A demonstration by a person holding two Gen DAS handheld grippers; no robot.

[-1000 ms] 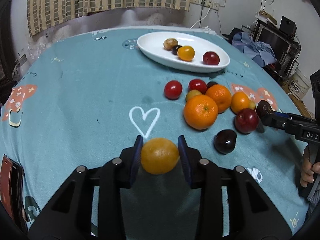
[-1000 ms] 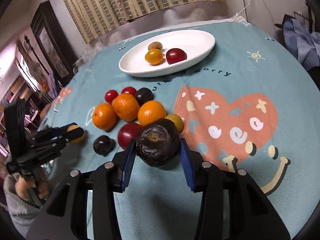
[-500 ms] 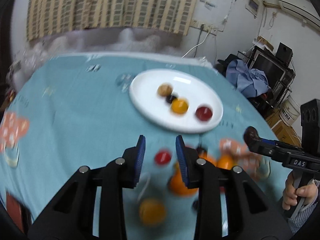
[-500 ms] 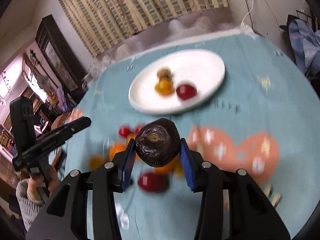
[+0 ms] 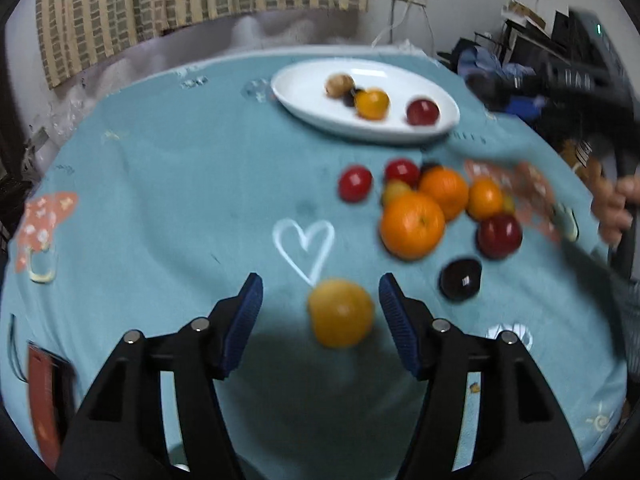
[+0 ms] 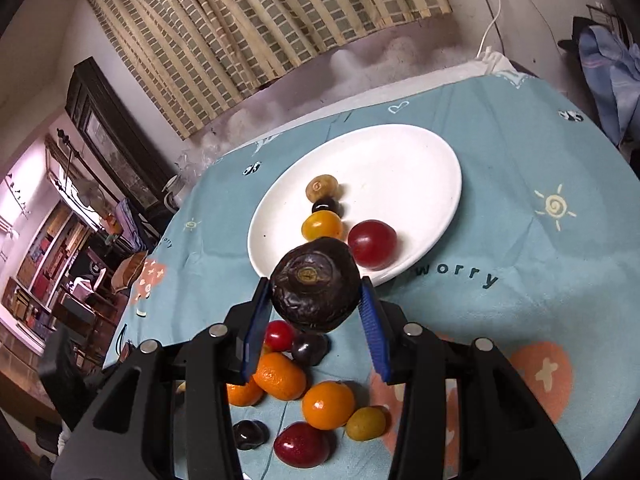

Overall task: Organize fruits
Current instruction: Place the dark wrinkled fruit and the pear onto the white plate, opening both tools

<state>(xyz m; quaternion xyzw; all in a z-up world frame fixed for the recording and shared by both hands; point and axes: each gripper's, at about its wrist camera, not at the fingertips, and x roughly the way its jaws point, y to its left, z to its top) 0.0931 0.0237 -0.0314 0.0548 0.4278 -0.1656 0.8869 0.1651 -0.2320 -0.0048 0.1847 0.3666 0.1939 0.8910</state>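
Behind the round counter [image 5: 168,184] hangs a striped curtain [image 6: 256,28], and a teal cloth with cartoon prints covers the whole counter top. On the far side of the cloth sits a white oval plate [image 6: 416,168], which holds a brown wrinkled fruit [image 6: 321,187], a small dark fruit [image 6: 326,205], a yellow-orange fruit [image 6: 322,227] and a red fruit [image 6: 372,244], lined up close to each other. Nearer on the cloth lies a loose pile of fruits: a big orange [image 5: 412,225] touching a second orange [image 5: 444,193], a smaller mandarin [image 5: 485,199], two red cherry tomatoes [image 5: 355,183], a dark red plum [image 5: 499,236] and a dark purple fruit [image 5: 460,279] a little apart from the others. The left tool [image 5: 320,308] is low over the cloth and its jaws are opening; a yellow-orange citrus [image 5: 341,312] lies on the cloth between them, nearer to the right pad, and neither pad touches it. The right tool [image 6: 316,320] is raised above the pile and pinches a dark wrinkled passion fruit [image 6: 315,283] between its blue pads, in front of the near rim of the plate. At the right edge of the left wrist view, a hand [image 5: 612,212] of the person appears blurred.
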